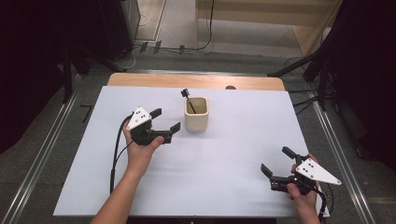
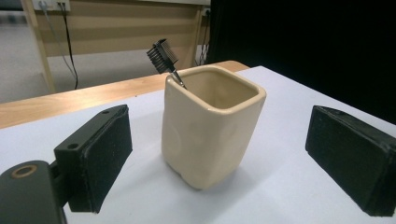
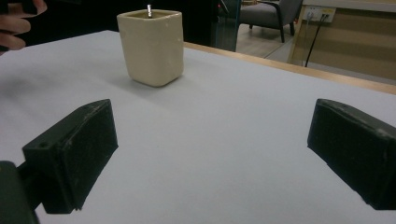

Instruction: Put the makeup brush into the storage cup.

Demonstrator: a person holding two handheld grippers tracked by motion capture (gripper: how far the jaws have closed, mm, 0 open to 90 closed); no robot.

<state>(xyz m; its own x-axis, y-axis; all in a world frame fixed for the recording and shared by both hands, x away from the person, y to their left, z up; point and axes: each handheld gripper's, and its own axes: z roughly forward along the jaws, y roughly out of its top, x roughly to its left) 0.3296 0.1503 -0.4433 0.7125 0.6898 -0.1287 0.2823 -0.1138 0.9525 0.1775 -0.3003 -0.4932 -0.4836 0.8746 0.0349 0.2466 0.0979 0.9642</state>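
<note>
A cream square ceramic cup (image 1: 196, 114) stands on the white table (image 1: 224, 154), a little behind its middle. A small black brush (image 1: 188, 99) leans inside the cup, its bristled head (image 2: 163, 55) sticking out above the rim. My left gripper (image 1: 165, 119) hovers just left of the cup, jaws wide apart and pointing at it, nothing between them. In the left gripper view the cup (image 2: 210, 123) stands ahead of the gap, apart from both pads. Near the table's front right corner my right gripper (image 1: 277, 161) is open and empty, with the cup (image 3: 152, 46) far off.
A wooden strip (image 1: 196, 80) runs along the table's far edge. Metal rails flank the table on both sides. Cables lie on the floor beyond, and black stands rise at the far right. A person's fingers (image 3: 14, 23) show at the top left of the right gripper view.
</note>
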